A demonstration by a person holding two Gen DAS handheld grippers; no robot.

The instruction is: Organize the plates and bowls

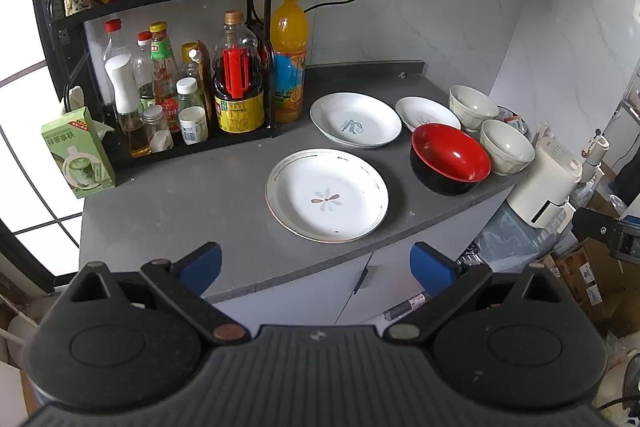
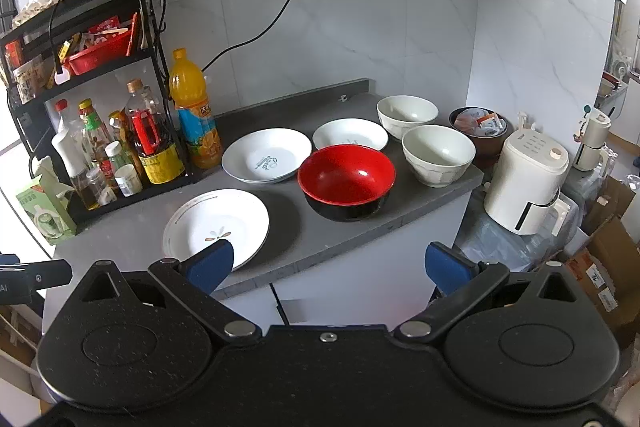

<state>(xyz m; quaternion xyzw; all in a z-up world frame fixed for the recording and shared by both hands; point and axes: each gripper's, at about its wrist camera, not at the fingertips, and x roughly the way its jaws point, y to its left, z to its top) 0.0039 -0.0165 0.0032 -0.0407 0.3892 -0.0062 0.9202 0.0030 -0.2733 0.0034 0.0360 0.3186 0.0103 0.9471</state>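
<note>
**A:** A grey desk [image 1: 172,203] in a kitchen corner, where three plates and three bowls sit unsorted. Where does each stand?

**B:** The flower-patterned plate [image 1: 327,195] lies nearest the front edge. Behind it sits the blue-marked plate [image 1: 355,119], which seems to rest on another plate beneath, and a smaller plate [image 1: 427,113] lies to its right. The red-and-black bowl [image 1: 450,159] stands beside two white bowls [image 2: 438,155], one behind the other near the desk's right end.

**A:** And the tools?

**B:** The left gripper [image 1: 316,265] and the right gripper [image 2: 329,265] both hover short of the front edge, jaws spread wide with nothing between them. Seen from the right wrist, one blue pad overlaps the flower plate's rim, though contact cannot be confirmed.

**A:** How would the crockery handle?

**B:** The plates look like glazed ceramic: stiff, slick, fairly heavy, liable to chip. Lying flat, each likely needs a pinch across its raised rim, perhaps at the overhang nearest the edge. The bowls offer upright walls, so one jaw inside and one outside should hold. The red bowl looks lacquered or plastic, probably lighter and more slippery.
</note>
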